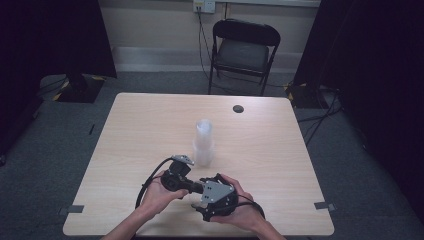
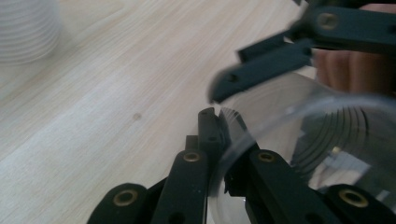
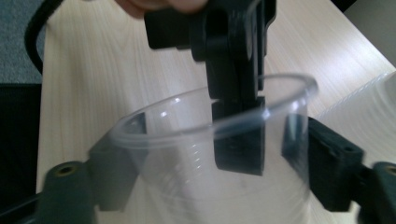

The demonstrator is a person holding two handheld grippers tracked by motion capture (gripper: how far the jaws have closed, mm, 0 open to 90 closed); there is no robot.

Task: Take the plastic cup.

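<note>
A clear plastic cup (image 3: pixel 177 154) is held between both grippers just above the light wooden table (image 1: pixel 150 125), near its front edge. My right gripper (image 3: pixel 219 172) is shut on the cup's body, one jaw on each side. My left gripper (image 2: pixel 219 126) pinches the cup's rim (image 2: pixel 261 116), shut on it, one jaw inside and one outside. In the high view the left gripper (image 1: pixel 192 187) and right gripper (image 1: pixel 206 200) meet tip to tip, and hands hide the cup. A stack of clear cups (image 1: pixel 203 142) stands upright at the table's middle, just beyond the grippers.
A black folding chair (image 1: pixel 242 50) stands behind the table. A dark round grommet (image 1: pixel 238 108) sits near the table's far edge. Tape marks (image 1: pixel 324 205) lie at the front corners. Dark curtains hang on both sides.
</note>
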